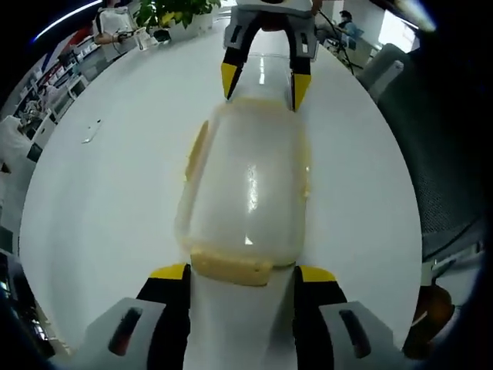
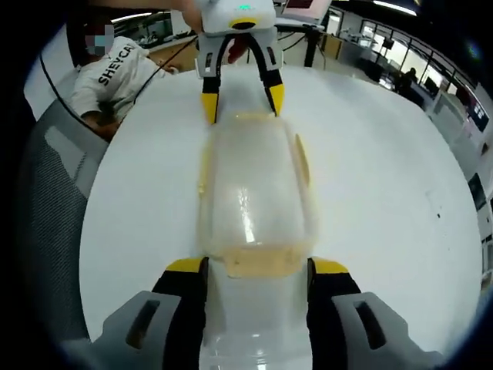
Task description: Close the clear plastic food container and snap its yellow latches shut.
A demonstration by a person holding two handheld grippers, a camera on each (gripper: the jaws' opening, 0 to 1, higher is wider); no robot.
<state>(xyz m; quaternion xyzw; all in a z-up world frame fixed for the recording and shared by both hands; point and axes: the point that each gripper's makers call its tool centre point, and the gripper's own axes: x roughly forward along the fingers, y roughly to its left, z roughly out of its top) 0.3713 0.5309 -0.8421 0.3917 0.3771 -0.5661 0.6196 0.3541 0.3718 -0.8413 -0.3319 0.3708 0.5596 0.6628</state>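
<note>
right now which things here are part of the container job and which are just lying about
Part of the job:
clear plastic container, lid on
yellow latches, one at each end
left gripper, jaws open at one end
right gripper, jaws open at the other end

Just lying about:
small object on the white table
potted plant
mesh chair

Bright overhead light fills both views. Ceiling lamps glare in white streaks on the container lid (image 1: 250,193) and glossy white table (image 1: 115,193). Fisheye bending curves the edges; the background is soft.
</note>
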